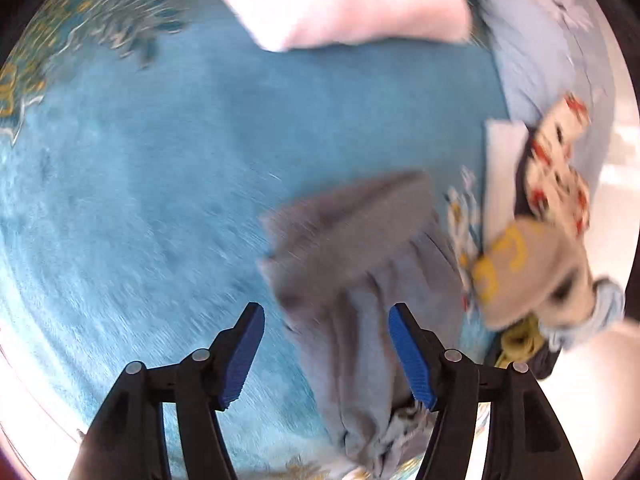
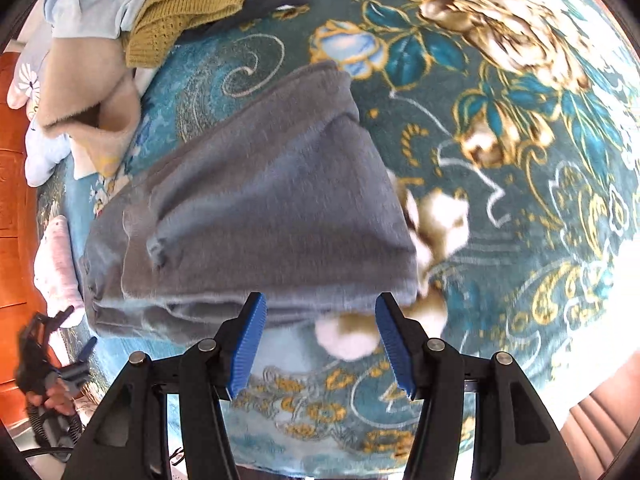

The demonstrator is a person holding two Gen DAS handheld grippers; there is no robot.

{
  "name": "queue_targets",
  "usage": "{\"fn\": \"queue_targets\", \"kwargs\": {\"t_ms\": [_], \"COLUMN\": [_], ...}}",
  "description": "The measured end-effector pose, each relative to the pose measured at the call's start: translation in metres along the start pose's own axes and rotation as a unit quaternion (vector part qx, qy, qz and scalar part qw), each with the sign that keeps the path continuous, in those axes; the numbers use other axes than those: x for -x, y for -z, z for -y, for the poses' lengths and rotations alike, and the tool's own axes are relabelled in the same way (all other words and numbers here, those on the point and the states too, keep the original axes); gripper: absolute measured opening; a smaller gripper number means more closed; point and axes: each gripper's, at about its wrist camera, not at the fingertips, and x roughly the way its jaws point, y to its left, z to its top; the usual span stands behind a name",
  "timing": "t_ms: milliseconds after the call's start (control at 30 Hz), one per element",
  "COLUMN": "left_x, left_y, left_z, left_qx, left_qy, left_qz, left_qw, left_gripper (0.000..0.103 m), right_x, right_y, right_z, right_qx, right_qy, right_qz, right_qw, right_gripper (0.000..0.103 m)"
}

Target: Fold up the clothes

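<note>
A grey garment [image 2: 256,208] lies folded on the blue floral carpet [image 2: 500,128]. In the left wrist view the same grey garment [image 1: 352,264] lies bunched ahead of and between the fingers. My left gripper [image 1: 326,350] is open and empty, just above the garment's near end. My right gripper [image 2: 320,340] is open and empty, at the garment's near edge. The left gripper also shows in the right wrist view [image 2: 52,364], at the far left, held by a hand.
A pile of unfolded clothes [image 2: 132,20] with a mustard knit, light blue and beige pieces lies beyond the grey garment; it also shows in the left wrist view [image 1: 540,240]. A pink folded item [image 1: 340,0] lies at the far edge. Orange wooden furniture [image 2: 12,200] stands at left.
</note>
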Motion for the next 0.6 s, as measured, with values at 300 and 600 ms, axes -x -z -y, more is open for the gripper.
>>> {"fn": "queue_targets", "kwargs": {"t_ms": [300,600], "left_x": [-0.025,0.016], "left_y": [-0.031,-0.033], "left_z": [-0.029,0.003], "left_qx": [0.052,-0.016], "left_qy": [0.022,0.019], "left_qz": [-0.005,0.015], "left_qw": [0.9984,0.9996], "left_gripper": [0.076,0.02], "right_x": [0.016,0.038], "right_y": [0.025,0.039], "right_z": [-0.007,-0.028], "right_qx": [-0.028,-0.029], "right_qy": [0.024,0.025], "right_qz": [0.004,0.034], "right_qw": [0.999,0.999], "right_gripper": [0.058,0.058]}}
